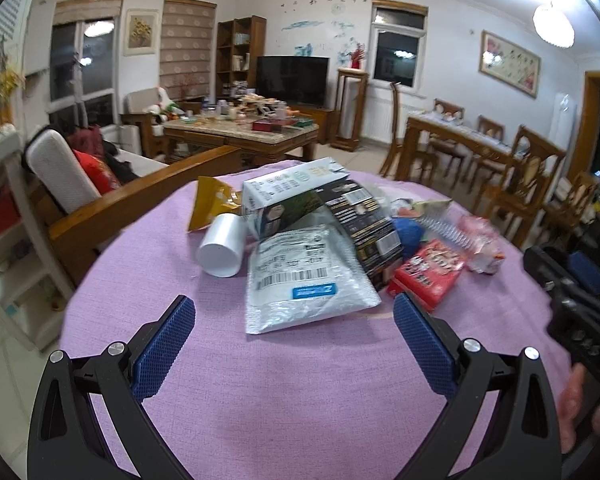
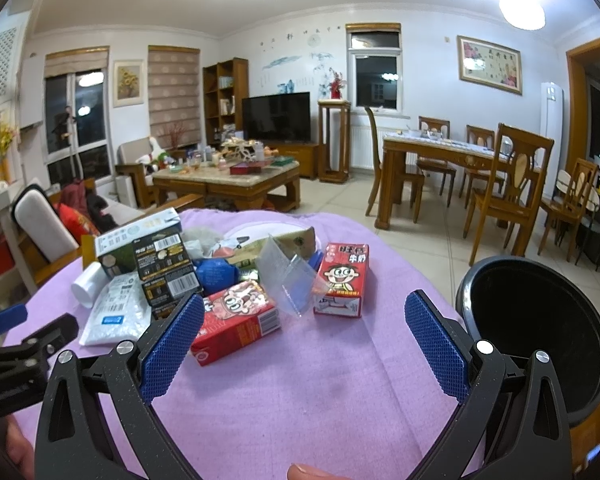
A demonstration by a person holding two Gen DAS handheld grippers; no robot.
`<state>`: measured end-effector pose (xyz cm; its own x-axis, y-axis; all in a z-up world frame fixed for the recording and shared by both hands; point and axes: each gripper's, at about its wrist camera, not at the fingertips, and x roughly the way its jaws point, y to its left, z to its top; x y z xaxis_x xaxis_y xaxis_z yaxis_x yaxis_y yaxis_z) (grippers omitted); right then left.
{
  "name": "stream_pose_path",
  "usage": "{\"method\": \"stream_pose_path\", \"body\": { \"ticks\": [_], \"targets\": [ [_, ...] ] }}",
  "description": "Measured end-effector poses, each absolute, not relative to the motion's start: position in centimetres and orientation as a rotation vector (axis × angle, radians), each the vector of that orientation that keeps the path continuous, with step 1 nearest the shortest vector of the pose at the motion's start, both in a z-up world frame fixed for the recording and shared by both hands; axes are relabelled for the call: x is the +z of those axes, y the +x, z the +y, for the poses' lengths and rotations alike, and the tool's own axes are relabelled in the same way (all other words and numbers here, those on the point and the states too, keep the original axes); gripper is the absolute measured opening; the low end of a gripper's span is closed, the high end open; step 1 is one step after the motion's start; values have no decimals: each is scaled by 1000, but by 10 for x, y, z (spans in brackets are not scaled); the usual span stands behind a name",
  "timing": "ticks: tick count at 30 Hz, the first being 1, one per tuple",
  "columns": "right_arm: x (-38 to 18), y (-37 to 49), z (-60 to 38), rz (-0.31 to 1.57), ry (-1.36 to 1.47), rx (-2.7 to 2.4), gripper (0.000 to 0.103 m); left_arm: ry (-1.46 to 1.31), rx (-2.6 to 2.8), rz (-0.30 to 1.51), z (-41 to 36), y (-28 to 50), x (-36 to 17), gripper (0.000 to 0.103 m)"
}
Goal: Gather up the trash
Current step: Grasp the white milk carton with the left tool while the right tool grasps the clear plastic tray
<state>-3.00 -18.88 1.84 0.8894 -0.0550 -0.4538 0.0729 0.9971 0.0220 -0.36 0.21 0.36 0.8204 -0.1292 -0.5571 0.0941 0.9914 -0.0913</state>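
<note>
- Currently the left claw (image 1: 294, 320) hovers over the near purple tabletop (image 1: 300, 380), fingers spread apart, empty.
- Trash heap at tabletop centre: white cup (image 1: 222, 246) far left, grey mailer (image 1: 304, 280), black box (image 1: 364, 224), red milk carton (image 2: 342, 280) at right.
- Right claw (image 2: 304, 320) spread apart, empty.
- Black bin (image 2: 540, 336) beside the tabletop, far right.

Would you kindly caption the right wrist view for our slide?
Open right gripper above a purple cloth, facing piled trash, black bin at right.
</note>
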Motion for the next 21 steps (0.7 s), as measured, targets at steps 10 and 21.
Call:
{"method": "stream_pose_path", "body": {
  "ticks": [10,21],
  "targets": [
    [15,7,-212,648,72,56,99,165,-319,647,12,71,39,98],
    [5,65,-237,774,99,78,96,335,-455,745,-21,155,20,97]
  ]
}}
